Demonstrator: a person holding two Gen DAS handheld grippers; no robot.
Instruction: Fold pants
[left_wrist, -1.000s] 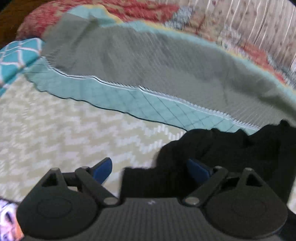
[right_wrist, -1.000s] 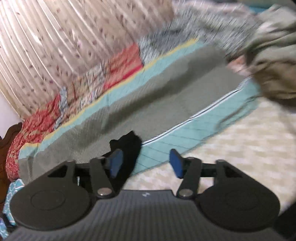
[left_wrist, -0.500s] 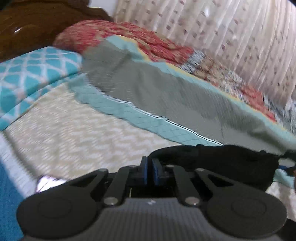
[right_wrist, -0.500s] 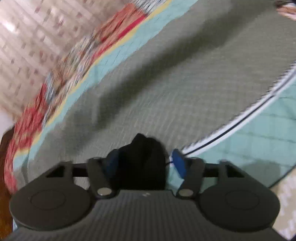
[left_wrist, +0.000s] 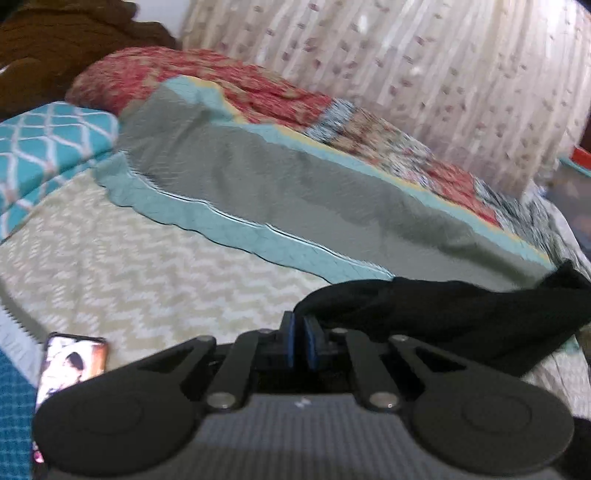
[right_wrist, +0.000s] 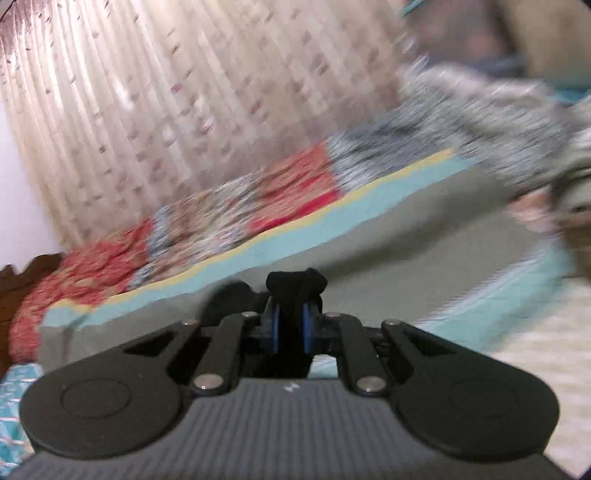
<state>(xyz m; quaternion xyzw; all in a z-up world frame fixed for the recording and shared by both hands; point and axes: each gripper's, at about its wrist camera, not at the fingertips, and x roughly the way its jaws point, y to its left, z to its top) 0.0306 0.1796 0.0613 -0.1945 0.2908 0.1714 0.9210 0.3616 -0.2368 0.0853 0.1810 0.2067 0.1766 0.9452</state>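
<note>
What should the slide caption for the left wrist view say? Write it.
Left gripper pinches one end of the black pants, stretched rightward above the chevron bedspread.

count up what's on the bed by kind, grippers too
black pants: 1
grippers: 2, left gripper and right gripper, each with the black cloth between its pads
phone: 1
teal patterned pillow: 1
grey and teal quilt: 1
red floral blanket: 1
total: 7
</note>
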